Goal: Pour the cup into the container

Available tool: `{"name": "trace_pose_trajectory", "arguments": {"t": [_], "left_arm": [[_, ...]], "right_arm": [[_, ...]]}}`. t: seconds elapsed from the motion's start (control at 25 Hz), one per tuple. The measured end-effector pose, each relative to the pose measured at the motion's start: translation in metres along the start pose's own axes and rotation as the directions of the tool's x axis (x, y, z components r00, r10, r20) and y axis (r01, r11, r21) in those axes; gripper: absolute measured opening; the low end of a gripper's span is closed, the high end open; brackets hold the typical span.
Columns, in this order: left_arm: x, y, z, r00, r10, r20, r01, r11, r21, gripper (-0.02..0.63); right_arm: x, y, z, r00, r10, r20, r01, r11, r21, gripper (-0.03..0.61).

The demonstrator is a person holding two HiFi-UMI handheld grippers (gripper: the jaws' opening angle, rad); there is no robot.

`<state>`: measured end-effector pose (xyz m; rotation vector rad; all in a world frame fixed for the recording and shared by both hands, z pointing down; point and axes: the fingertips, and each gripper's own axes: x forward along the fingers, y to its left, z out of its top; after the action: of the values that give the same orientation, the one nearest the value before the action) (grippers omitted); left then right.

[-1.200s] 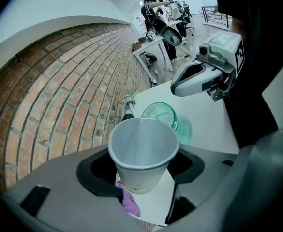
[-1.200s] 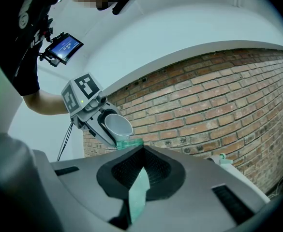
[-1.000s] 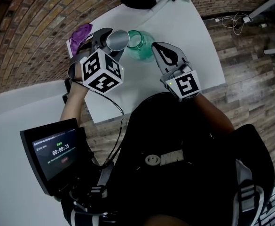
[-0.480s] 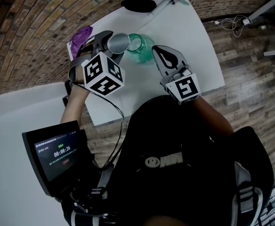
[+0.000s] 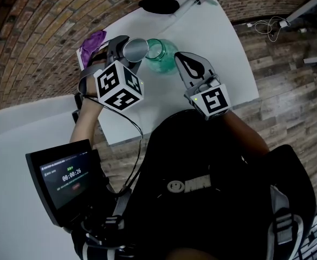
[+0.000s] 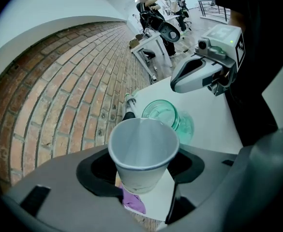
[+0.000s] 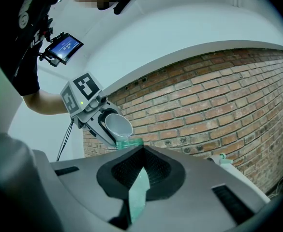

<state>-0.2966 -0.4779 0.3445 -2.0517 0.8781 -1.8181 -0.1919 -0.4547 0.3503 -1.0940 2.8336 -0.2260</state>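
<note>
While the left gripper has its jaws closed round the lower body of a white paper cup, the cup is held tipped over, its open mouth turned toward the green translucent container. Seen from the head view, the cup's rim lies over the left edge of the container's opening; whether the two rims touch cannot be determined. The left gripper view shows both jaw pads pressed against the cup's sides, with the container's round mouth just beyond the cup's rim. The right gripper stands at the container's right side, pointing roughly level. In the right gripper view its jaws are drawn nearly together on a thin strip of green material, consistent with a grip on the container's wall. The container rests on the white bench, near the middle of its width. A purple cloth lies at the left end of the bench, just beside the left gripper. A black object lies at the far edge of the bench, well apart from the container; its nature cannot be made out. A brick wall runs along the far side of the bench. A small lit screen sits at the person's left side.
</note>
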Motion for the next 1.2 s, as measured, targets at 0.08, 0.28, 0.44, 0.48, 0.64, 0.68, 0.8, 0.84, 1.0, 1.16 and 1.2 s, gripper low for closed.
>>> {"name": "trace_pose_trajectory", "arguments": {"t": [0.08, 0.28, 0.44, 0.48, 0.64, 0.68, 0.8, 0.84, 1.0, 1.16, 1.2], "left_arm": [[0.0, -0.0001, -0.0003, 1.0, 0.0, -0.003, 0.0, 1.0, 0.002, 0.294], [0.0004, 0.0002, -0.0005, 1.0, 0.002, -0.01, -0.002, 1.0, 0.007, 0.295], [0.0006, 0.0008, -0.0008, 1.0, 0.004, -0.014, -0.004, 1.0, 0.011, 0.295], [0.0006, 0.0007, -0.0008, 1.0, 0.004, -0.015, -0.004, 1.0, 0.012, 0.295], [0.0004, 0.0006, -0.0011, 1.0, 0.006, -0.018, -0.005, 1.0, 0.017, 0.294], [0.0005, 0.0007, -0.0011, 1.0, 0.007, -0.019, -0.006, 1.0, 0.019, 0.295], [0.0007, 0.0012, -0.0014, 1.0, 0.015, -0.024, -0.014, 0.999, 0.032, 0.295], [0.0008, 0.0015, -0.0014, 1.0, 0.017, -0.026, -0.016, 0.999, 0.036, 0.294], [0.0008, 0.0018, -0.0016, 0.999, 0.016, -0.029, -0.014, 0.999, 0.04, 0.295], [0.0008, 0.0016, -0.0023, 0.999, 0.019, -0.031, -0.018, 0.999, 0.046, 0.294], [0.0008, 0.0018, -0.0022, 0.999, 0.02, -0.032, -0.018, 0.999, 0.046, 0.295]], "right_arm": [[-0.0007, -0.001, -0.0022, 1.0, -0.004, -0.002, 0.004, 1.0, -0.002, -0.002], [0.0002, -0.0006, 0.002, 1.0, 0.0, -0.003, 0.0, 1.0, 0.007, -0.002], [0.0003, -0.0007, 0.001, 1.0, 0.002, 0.001, -0.002, 1.0, -0.003, -0.002], [0.0001, -0.001, 0.0007, 1.0, 0.002, 0.003, -0.002, 1.0, -0.008, -0.002], [-0.001, -0.0015, -0.0009, 1.0, -0.004, -0.001, 0.004, 1.0, -0.019, -0.002], [-0.001, -0.0012, -0.0009, 1.0, -0.003, -0.002, 0.003, 1.0, -0.02, -0.002], [-0.0002, -0.0002, -0.0007, 1.0, 0.001, 0.0, -0.001, 1.0, -0.011, -0.002], [0.0004, 0.0004, 0.0009, 1.0, 0.004, 0.003, -0.004, 1.0, -0.006, -0.002], [0.0002, 0.0003, -0.0014, 1.0, 0.001, -0.001, -0.001, 1.0, -0.003, -0.002], [-0.0002, 0.0006, -0.0032, 1.0, -0.002, -0.006, 0.002, 1.0, 0.0, -0.002], [-0.0001, 0.0005, -0.003, 1.0, -0.002, -0.006, 0.002, 1.0, -0.004, -0.002]]}}
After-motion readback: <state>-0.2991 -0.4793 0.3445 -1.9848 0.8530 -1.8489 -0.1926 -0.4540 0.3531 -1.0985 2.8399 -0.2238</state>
